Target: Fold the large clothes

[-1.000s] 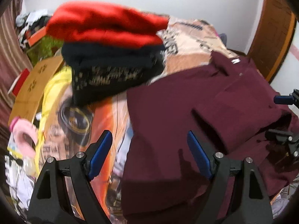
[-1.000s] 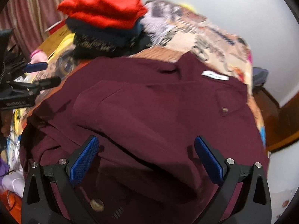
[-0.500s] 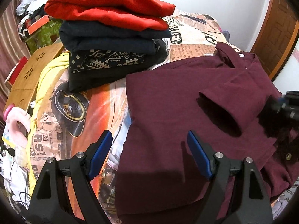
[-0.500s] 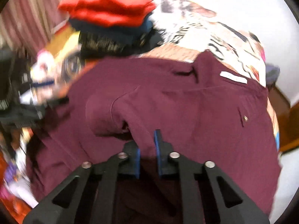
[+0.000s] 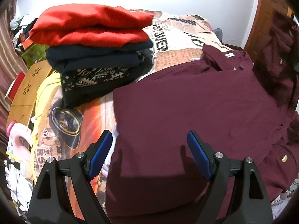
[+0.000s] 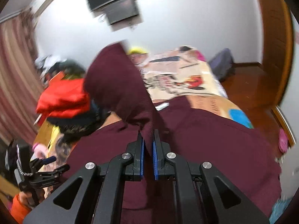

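Right gripper [image 6: 148, 150]: clenched on a fold of the maroon shirt [image 6: 214, 140], blue pads pinching cloth, a peak of fabric rising just ahead of the jaws. Left gripper [image 5: 149, 155]: released, jaws wide, hovering over the shirt's near hem, nothing between the pads.

Shirt body spread flat ahead of and below both claws, on the printed bedspread [image 5: 179, 43]. Collar and label [image 5: 229, 55] at the far end from the left claw. Stack of folded clothes [image 5: 97, 43], red on top, beyond and to the left of the left claw, just beside the shirt's far edge.

Risks, as judged: thin pinch near the pad tips, so cloth could slip out under its own weight. Left claw pinning nothing, so the whole shirt could drag sideways and skew the fold. Lifted flap swinging toward the stack could knock it.

Against a second ago: right jaws stood wide over the flat shirt, now shut on cloth and raised, view tipped up toward the wall. Left view little changed, jaws equally wide.
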{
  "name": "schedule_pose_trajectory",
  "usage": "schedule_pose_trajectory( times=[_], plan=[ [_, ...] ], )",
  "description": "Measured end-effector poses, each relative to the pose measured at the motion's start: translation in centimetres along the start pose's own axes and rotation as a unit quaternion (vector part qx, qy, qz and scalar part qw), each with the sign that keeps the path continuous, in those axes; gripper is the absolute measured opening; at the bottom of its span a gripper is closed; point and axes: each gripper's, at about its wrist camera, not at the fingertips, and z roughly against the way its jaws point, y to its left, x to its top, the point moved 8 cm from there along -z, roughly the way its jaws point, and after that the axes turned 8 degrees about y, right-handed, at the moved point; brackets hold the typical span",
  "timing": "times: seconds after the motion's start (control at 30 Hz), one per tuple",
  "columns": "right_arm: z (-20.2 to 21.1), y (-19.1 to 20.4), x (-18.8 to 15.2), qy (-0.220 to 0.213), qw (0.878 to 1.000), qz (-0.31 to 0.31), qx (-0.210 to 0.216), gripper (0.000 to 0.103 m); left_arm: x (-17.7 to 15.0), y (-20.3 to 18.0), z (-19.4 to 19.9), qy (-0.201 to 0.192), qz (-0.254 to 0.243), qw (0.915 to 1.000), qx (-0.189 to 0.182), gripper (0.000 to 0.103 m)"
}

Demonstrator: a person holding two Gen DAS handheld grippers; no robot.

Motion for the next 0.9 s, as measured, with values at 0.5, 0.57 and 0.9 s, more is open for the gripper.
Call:
schedule_pose_trajectory(
  times=[0.5, 0.57, 0.9],
  plan=[
    [-2.2, -9.7, -8.1, 0.118, 0.979, -0.168, -0.009, 0.016, 0.8, -4.7, -0.4, 0.013, -0.051, 0.9986, -0.01, 0.082],
    [-1.6, -10.2, -8.0, 0.126, 0.979, -0.159, -0.015, 0.02, 1.0, -5.3, -0.4, 0.012, -0.058, 0.9982, -0.011, 0.082],
    [3.8, -14.0, -7.3, 0.08, 0.984, -0.138, -0.082, 0.045, 4.0, -9.5, 1.5, -0.02, -0.094, 0.9949, -0.031, 0.082]
  ],
)
